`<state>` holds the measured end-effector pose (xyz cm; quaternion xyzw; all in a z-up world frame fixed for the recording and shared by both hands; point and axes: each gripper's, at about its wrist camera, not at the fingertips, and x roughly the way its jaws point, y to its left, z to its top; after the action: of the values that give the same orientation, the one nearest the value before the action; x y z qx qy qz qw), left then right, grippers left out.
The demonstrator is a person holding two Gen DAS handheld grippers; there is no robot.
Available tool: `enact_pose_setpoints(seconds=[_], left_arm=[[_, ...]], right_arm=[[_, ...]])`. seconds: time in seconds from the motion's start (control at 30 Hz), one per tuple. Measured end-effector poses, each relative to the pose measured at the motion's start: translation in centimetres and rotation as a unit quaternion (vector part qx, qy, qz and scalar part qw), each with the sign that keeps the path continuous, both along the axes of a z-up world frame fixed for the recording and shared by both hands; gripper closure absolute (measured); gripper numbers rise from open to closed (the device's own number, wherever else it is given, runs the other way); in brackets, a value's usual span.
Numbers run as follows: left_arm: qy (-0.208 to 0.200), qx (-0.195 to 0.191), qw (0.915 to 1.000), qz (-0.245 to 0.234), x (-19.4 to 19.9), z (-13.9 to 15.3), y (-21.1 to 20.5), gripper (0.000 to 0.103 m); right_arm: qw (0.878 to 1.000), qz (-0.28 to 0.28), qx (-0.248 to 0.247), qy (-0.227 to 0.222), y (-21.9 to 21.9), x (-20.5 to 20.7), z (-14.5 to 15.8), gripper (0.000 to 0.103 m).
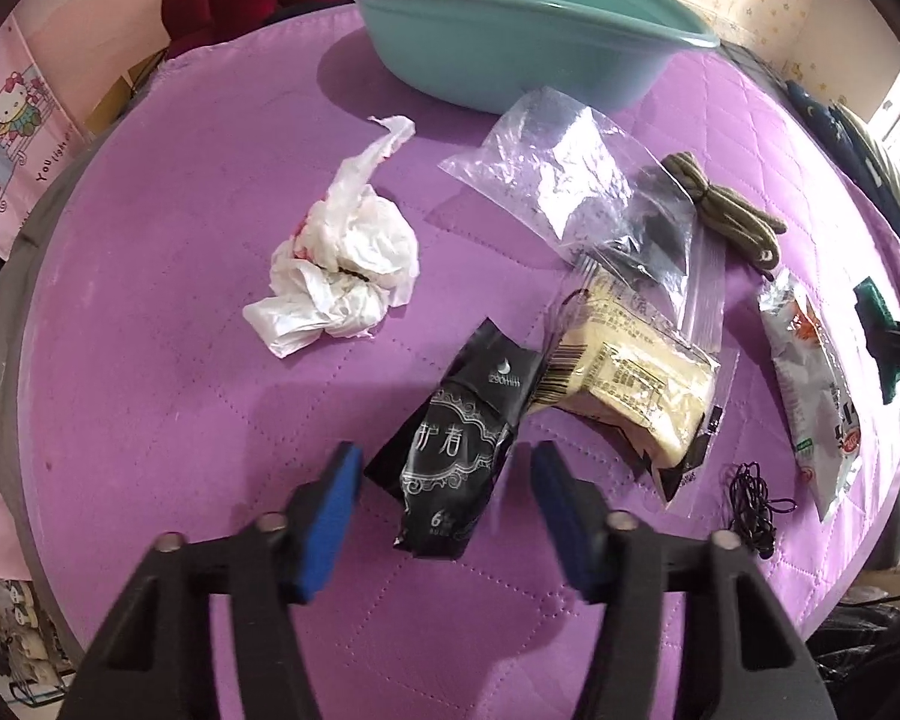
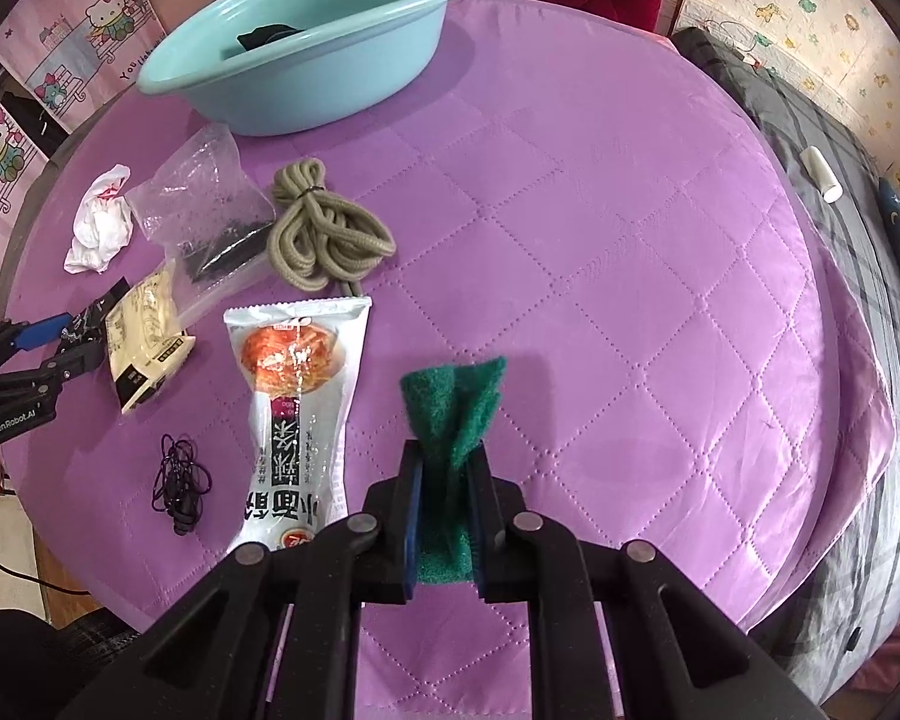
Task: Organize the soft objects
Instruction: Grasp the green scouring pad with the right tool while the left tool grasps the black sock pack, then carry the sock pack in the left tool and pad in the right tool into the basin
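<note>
Pinched between the right tongs [image 2: 447,516], a green scouring pad [image 2: 453,414] fans out crumpled above the quilted purple cover [image 2: 600,228] of the round desk. Left tongs [image 1: 444,504] stand apart around a black packet [image 1: 450,450], their blue pads [image 1: 330,510] not touching it. Near the desk's left edge lie a crumpled white bag [image 1: 342,252], a clear zip bag [image 1: 570,180], a beige packet [image 1: 624,384], an olive cord [image 2: 324,228], a noodle packet [image 2: 300,396] and black earphones [image 2: 180,480]. A teal basin [image 2: 306,48] sits at the far edge; the right half lies bare.
</note>
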<state>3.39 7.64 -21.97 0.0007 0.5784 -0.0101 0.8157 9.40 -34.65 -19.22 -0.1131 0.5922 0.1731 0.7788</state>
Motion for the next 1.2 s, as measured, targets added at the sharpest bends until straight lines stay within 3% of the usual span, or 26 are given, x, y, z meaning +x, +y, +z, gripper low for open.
enact_pose_setpoints(seconds=[0.03,0.1,0.27,0.8,1.2], left_arm=[[0.001,-0.001,1.0,-0.003,0.1,0.0,-0.1,0.058],[-0.004,-0.002,1.0,-0.006,-0.1,0.1,-0.3,0.066],[-0.016,-0.004,0.9996,-0.022,-0.9,0.6,-0.7,0.072],[-0.018,-0.016,0.9997,-0.006,-4.3,2.9,-1.9,0.073],[-0.028,-0.02,0.9994,-0.01,-5.6,6.2,-2.5,0.073]], right_arm=[[1.0,0.0,0.0,0.0,-0.1,0.0,0.0,0.091],[1.0,0.0,0.0,-0.001,-0.5,-0.1,-0.1,0.091],[1.0,0.005,0.0,-0.001,-0.4,0.2,0.1,0.091],[0.999,0.028,0.019,0.007,0.8,0.4,0.7,0.091],[0.999,0.041,0.018,0.018,1.5,1.2,3.0,0.091]])
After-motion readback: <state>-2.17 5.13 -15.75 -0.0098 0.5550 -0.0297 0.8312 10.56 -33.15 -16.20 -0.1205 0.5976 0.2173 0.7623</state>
